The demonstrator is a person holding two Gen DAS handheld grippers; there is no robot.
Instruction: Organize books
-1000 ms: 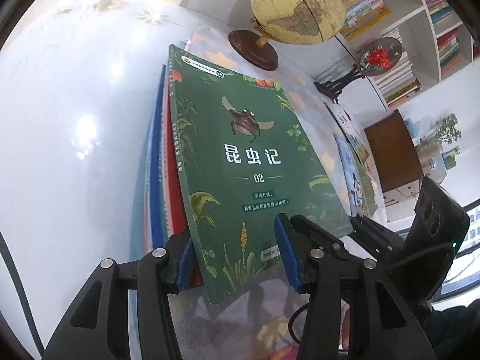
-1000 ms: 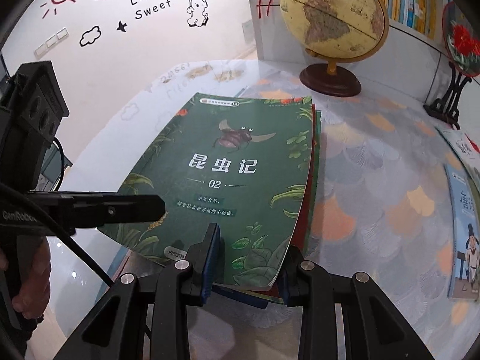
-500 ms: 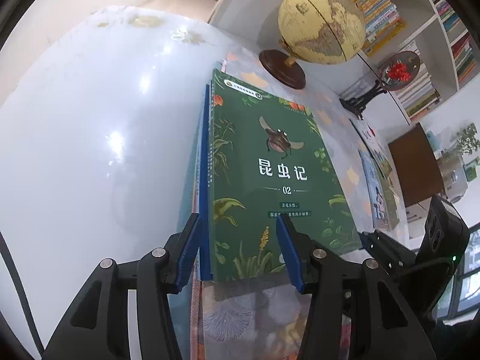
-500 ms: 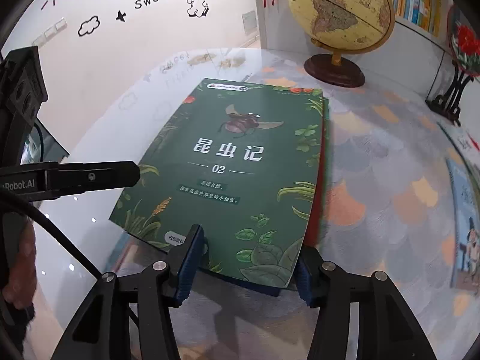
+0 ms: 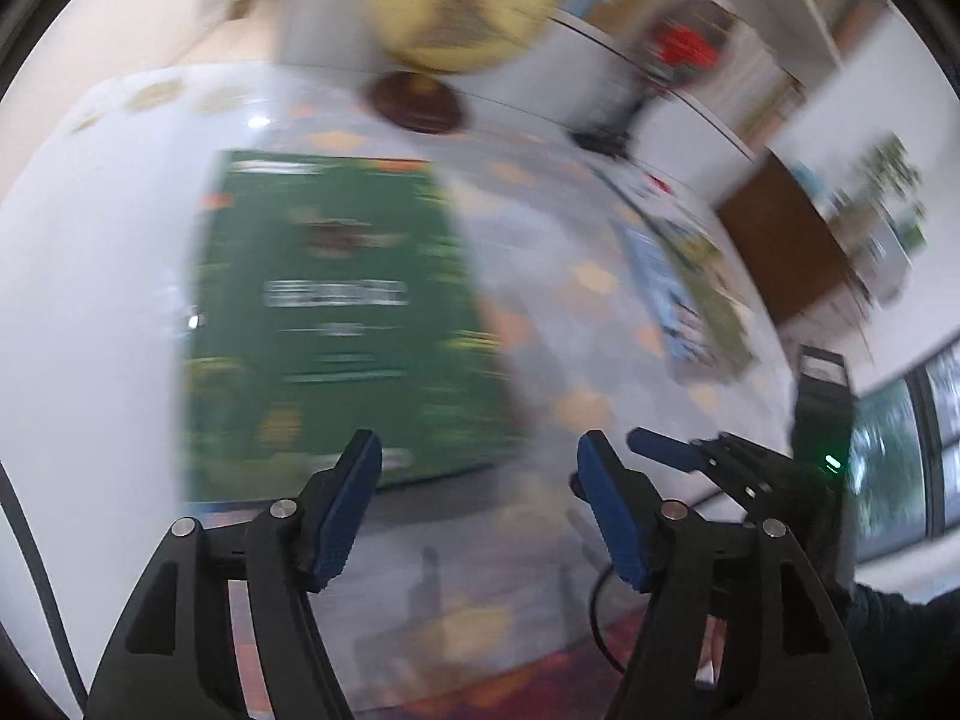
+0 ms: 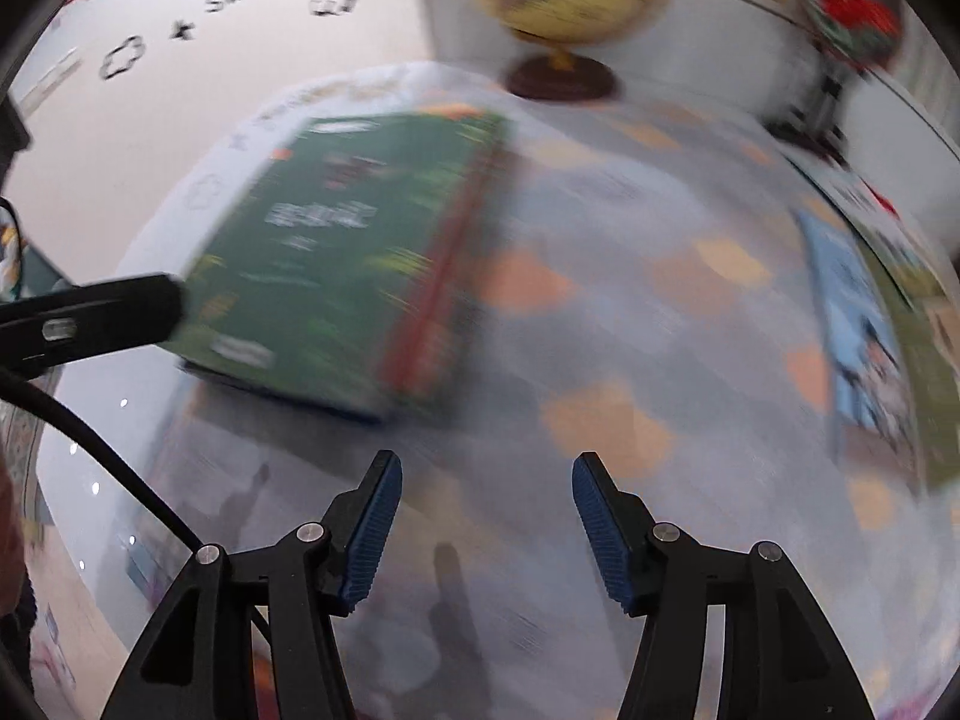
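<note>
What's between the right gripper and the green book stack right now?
Only bare tablecloth, seen in the right wrist view. The right gripper, jaws just opened with nothing between them, sits clear of the green book stack.

We hold a left gripper (image 5: 480, 468) and a right gripper (image 6: 486, 480) with black plastic arms, round silver screws, bumpy blue pads (image 6: 372, 531) and a black cable (image 6: 102, 450).

A pale wall (image 6: 198, 60) with cloud decals, white bookshelves (image 5: 798, 12), a brown cabinet (image 5: 786, 252) and a window (image 5: 900, 450)
</note>
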